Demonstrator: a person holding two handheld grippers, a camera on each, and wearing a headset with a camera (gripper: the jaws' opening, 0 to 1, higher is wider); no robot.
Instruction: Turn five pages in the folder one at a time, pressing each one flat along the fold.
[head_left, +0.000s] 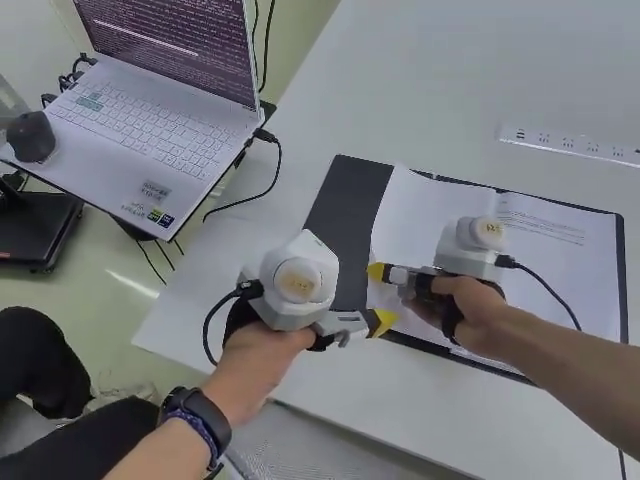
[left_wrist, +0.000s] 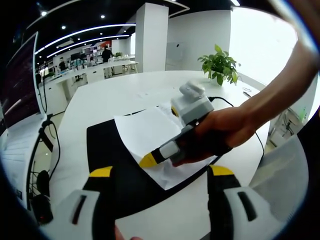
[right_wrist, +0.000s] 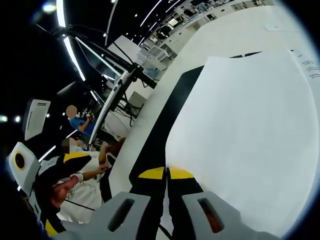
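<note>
Folder (head_left: 340, 215): lies open on the white table (head_left: 440, 80), with its black inner cover bare on the left and sheets on the right.
Page (head_left: 430, 215): a white sheet, blank side up, lies across the middle, its left edge over the black cover.
Folder contents: a printed sheet (head_left: 545, 228) lies beyond the blank one.
Right gripper (head_left: 380, 272): its yellow-tipped jaws are pressed together and point at the page's near-left edge. Whether paper is pinched between them cannot be told.
Left gripper (head_left: 378, 322): held just in front of the folder's near edge.
Left gripper view: this gripper's own jaws stand wide apart with nothing between them. The right gripper's tip rests on the page's edge. A potted plant (left_wrist: 220, 67) stands beyond the table.
Right gripper view: the closed tips sit where the black cover meets the white page.
Head view: a laptop (head_left: 150, 120) with a lit screen to the left, a white power strip (head_left: 570, 145) to the far right, and a dark watch (head_left: 195, 415) on the left wrist.
Writing: the print on the sheet and the laptop screen lines are too small to read.
</note>
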